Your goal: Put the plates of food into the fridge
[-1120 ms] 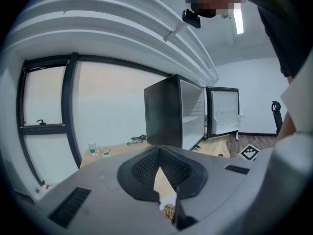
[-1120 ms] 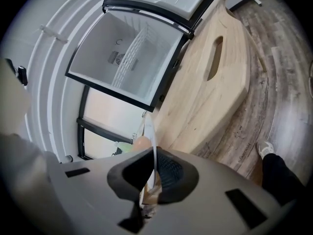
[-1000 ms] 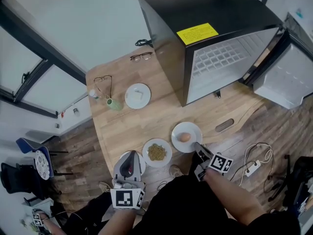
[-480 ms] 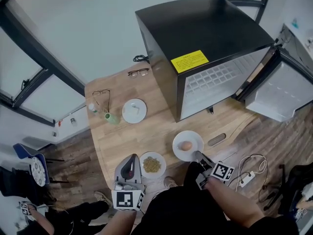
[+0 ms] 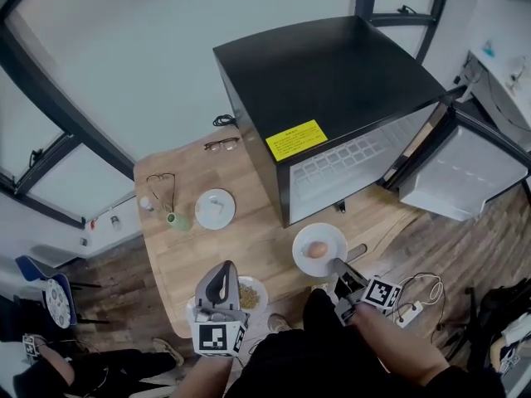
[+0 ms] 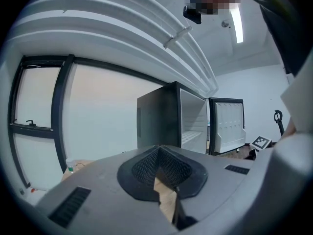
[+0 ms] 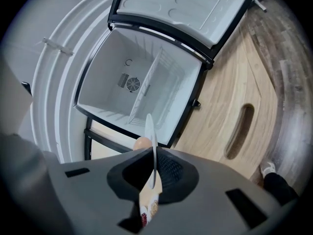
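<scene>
Grips the egg plate [image 5: 330, 237] by its near rim with the right tool [image 5: 338, 265], jaws narrow and clamped on the thin white edge. Carries a single brown egg [image 5: 316, 249] in the middle. Holds it over the near right part of the bench [image 5: 249, 239], just short of the open fridge [image 5: 332, 98].

From the right gripper view, looks along the tool [image 7: 152, 153] at the plate [image 7: 150, 131] edge-on, egg [image 7: 142, 142] peeking out on its left, and straight into the white cavity of the fridge [image 7: 137, 77] beyond. Shows the fridge door [image 7: 195, 9] swung wide, off to the right in the head view [image 5: 452, 181]. Passes a long slot [image 7: 239, 131] cut in the bench, just right of the plate.

Over on the left, hangs the left tool [image 5: 221, 274] across the left rim of the grain plate [image 5: 255, 293] at the bench's near edge; cannot tell whether touching. Has its jaws [image 6: 157, 153] together at the tips, nothing clamped.

Farther out, spots a third plate [image 5: 215, 208] at the far left, a small green container [image 5: 176, 220] just beside it, and two pairs of glasses [image 5: 220, 145] beyond.
</scene>
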A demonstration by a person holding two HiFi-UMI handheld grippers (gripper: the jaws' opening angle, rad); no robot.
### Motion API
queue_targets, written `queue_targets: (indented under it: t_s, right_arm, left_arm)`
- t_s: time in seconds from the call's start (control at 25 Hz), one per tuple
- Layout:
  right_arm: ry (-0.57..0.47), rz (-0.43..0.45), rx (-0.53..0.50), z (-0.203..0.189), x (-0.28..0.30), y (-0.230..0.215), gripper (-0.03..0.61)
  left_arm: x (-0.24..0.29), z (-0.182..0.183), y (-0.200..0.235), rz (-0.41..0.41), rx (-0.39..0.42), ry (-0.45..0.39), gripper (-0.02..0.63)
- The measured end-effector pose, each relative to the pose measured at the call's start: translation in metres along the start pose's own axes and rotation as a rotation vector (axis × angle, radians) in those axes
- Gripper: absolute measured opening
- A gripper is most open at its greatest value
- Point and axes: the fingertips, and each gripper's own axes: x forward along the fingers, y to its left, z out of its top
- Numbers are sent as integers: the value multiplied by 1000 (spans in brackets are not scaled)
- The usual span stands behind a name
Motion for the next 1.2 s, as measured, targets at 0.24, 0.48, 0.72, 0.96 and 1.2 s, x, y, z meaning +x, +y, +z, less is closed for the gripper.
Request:
queue_targets:
  t_s: [0.24,0.48,0.72,0.96,1.2]
  right_arm:
    - [-43,93,-25,43,7,32,29]
    - [-70,133,-34,79,16,52,29]
    - [-33,160,-89,106,32,76,29]
    - [-13,188,-133,131,52,97,29]
    - [0,175,-169,155,74,99,29]
  left_arm:
    - [20,8,1,13,0,-12,3]
    - [40,19,2,25,8,-21,3]
    - [63,29,0,45,12,-30,3]
    - [74,37,3,83,9,-40,3]
    - [79,43,12,139,1,-52,3]
